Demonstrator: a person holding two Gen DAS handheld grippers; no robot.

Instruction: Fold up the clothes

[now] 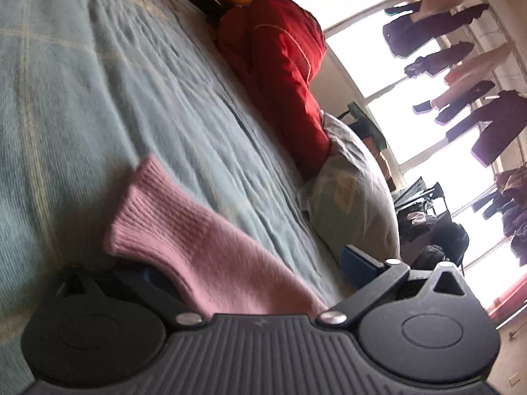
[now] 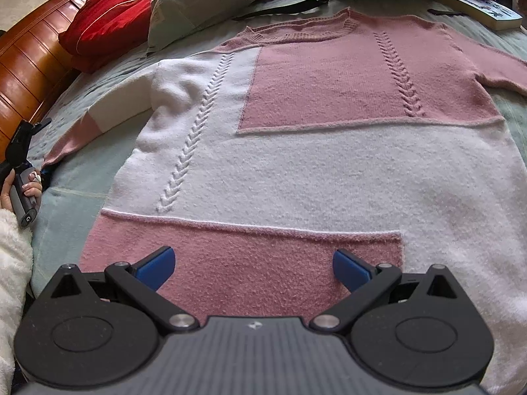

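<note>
Pale-green bedspread [image 2: 82, 98] carries the sweater [image 2: 296, 164], red pillow [image 2: 105, 16] behind.

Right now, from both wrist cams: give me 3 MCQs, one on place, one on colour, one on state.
1. Where does the red cushion sit relative to the sweater in the right wrist view?
A. upper left, by the wooden headboard
B. on the sweater's hem
C. lower right

2. What colours is the sweater?
A. blue and grey
B. pink and white
C. all red

3. How is the right gripper?
A. shut on the collar
B. shut on a sleeve
C. open over the hem

Answers: 1 A, it lies beside the headboard past the sweater's shoulder. 2 B, pink blocks alternate with white ones. 3 C, its blue fingers stand apart with pink knit between them.
</note>
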